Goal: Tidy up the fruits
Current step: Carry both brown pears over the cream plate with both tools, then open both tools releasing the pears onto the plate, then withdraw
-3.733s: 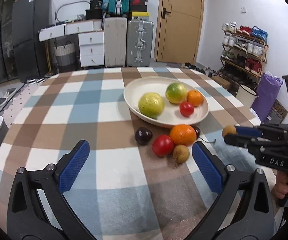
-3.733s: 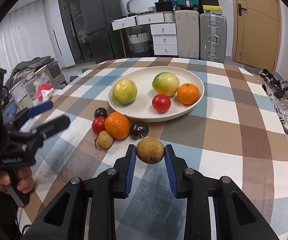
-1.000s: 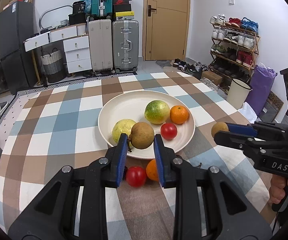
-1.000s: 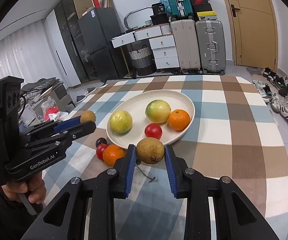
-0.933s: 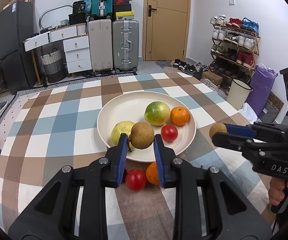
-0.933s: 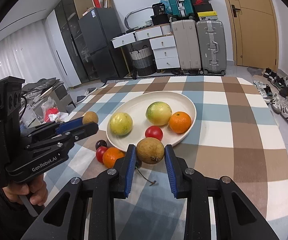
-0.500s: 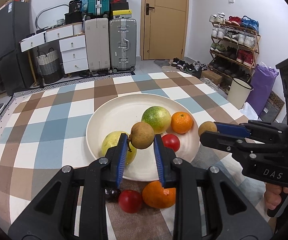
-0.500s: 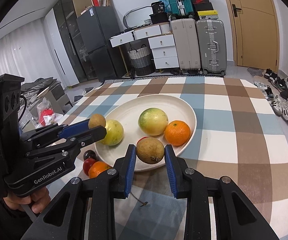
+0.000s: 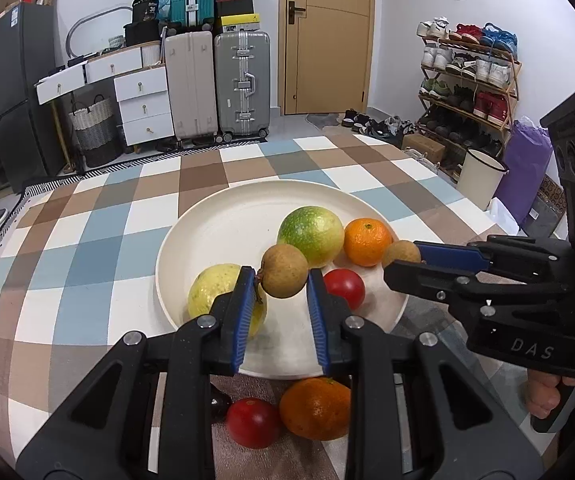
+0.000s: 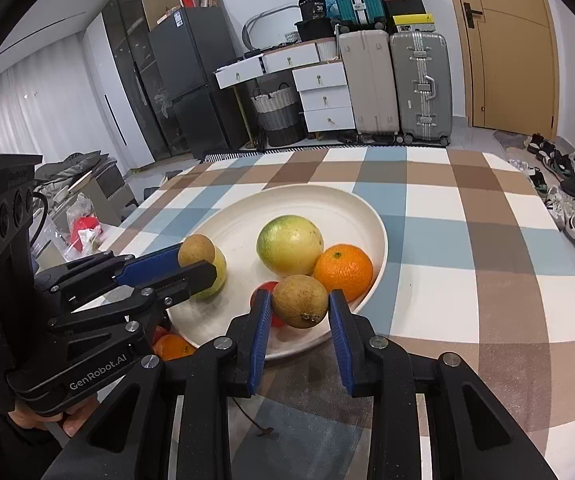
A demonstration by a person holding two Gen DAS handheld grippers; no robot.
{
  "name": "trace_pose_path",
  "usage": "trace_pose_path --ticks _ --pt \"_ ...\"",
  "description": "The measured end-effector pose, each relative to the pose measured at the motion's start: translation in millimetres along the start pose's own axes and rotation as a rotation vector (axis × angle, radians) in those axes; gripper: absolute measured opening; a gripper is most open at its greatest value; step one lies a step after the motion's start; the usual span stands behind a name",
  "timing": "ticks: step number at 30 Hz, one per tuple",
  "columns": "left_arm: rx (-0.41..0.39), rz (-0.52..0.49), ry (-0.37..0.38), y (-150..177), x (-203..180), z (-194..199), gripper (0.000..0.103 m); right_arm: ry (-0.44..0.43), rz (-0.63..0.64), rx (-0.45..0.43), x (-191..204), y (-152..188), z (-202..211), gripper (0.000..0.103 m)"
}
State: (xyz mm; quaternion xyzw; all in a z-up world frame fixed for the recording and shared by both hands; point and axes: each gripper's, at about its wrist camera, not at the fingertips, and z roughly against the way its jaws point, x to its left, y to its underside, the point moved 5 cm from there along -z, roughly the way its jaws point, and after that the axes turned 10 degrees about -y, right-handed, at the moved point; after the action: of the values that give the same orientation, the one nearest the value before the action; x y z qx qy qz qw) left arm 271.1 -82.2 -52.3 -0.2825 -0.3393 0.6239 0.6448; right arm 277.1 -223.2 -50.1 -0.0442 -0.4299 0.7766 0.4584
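My left gripper [image 9: 281, 282] is shut on a small brown fruit [image 9: 284, 271] and holds it over the white plate [image 9: 223, 224]. My right gripper [image 10: 297, 308] is shut on another brown fruit [image 10: 300, 306] over the plate's near rim [image 10: 381, 236]; it also shows in the left wrist view [image 9: 401, 255]. On the plate lie a green-yellow fruit [image 9: 311, 230], an orange [image 9: 367, 242], a red fruit [image 9: 345, 287] and a yellow fruit [image 9: 211, 290]. An orange [image 9: 314, 408] and a red fruit [image 9: 252, 422] lie on the checked cloth before the plate.
A dark fruit [image 9: 217, 404] lies mostly hidden under my left gripper. A loose stem [image 10: 255, 420] lies on the cloth. The table edge runs on the right, with a bin [image 9: 479, 176] and a shoe rack [image 9: 467, 76] beyond it.
Both grippers have moved forward with their brown fruits, from before the plate to over it. The left gripper, open 3.7 s ago, now holds a brown fruit.
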Motion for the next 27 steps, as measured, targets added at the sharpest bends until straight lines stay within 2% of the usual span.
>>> trace_pose_path --ticks 12,14,15,16,20,22,24,27 --pt "0.004 0.000 0.004 2 -1 -2 0.024 0.014 0.032 0.024 7 5 -8 0.030" --pt "0.001 -0.001 0.001 2 -1 0 0.024 0.020 0.041 0.011 9 4 -6 0.035" --pt "-0.002 0.000 -0.002 2 -1 0 0.024 0.021 0.042 0.003 10 4 -4 0.043" --pt "-0.005 0.002 -0.002 3 0 1 0.024 0.020 0.044 -0.004 11 4 -2 0.046" --pt "0.003 0.013 0.001 7 4 6 0.026 0.042 0.061 -0.016 13 5 4 0.050" --pt "0.000 0.022 -0.001 8 8 11 0.032 0.046 0.061 -0.022 14 5 7 0.061" --pt "-0.009 0.039 -0.005 9 14 16 0.051 0.052 0.068 -0.025 16 7 11 0.074" --pt "-0.032 0.060 -0.017 9 22 27 0.066 0.059 0.085 -0.030 20 9 16 0.084"
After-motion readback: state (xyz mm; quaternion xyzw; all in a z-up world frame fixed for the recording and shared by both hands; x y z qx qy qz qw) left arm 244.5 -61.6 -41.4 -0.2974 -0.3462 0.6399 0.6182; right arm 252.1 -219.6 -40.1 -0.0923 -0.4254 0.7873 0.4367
